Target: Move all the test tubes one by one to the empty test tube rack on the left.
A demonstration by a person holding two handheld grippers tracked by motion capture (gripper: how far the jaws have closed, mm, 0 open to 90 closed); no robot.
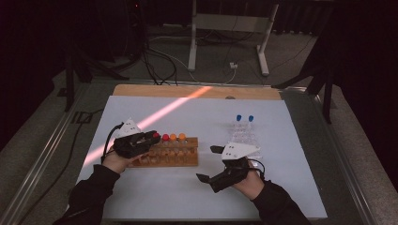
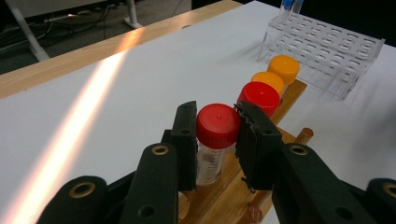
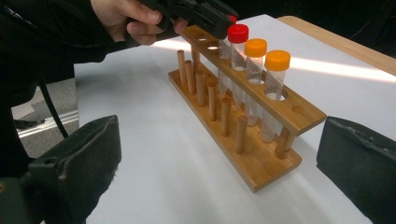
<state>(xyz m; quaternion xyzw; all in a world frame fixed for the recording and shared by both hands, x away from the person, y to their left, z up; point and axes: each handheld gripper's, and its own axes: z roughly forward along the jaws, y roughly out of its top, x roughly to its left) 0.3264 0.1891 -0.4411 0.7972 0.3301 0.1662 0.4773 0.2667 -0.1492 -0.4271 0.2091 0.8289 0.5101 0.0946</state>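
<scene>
— So, where do we stand with the left claw [image 2: 217, 135]?

— We see it clamped on the red-capped tube [image 2: 216, 127], one jaw on each side of the cap. The tube stands upright in the wooden rack [image 3: 280, 112], at the end hole nearest the left hand [image 3: 126, 18].

— And the neighbours in that row?

— We count three more: a second red cap [image 2: 260, 95] just beside the held one, then two orange caps [image 2: 283, 68] further along. From the right claw's view we see all of them upright in the top rail, with several holes past the last orange one bare.

— Where do we put the rack itself?

— On the white desk [image 1: 197, 187], left of centre in the high view, its long side running across us. A streak of light crosses the desk behind it.

— The right claw [image 1: 213, 164]?

— We see its jaws wide apart, nothing between them, hovering over the desk just to the right of the rack. Its own view looks along the rack from the bare end.

— Anything else on the desk?

— A clear rack [image 1: 244, 136] stands behind the right claw, with two blue-capped tubes [image 1: 244, 118] at its far end, well apart from the wooden one.
</scene>
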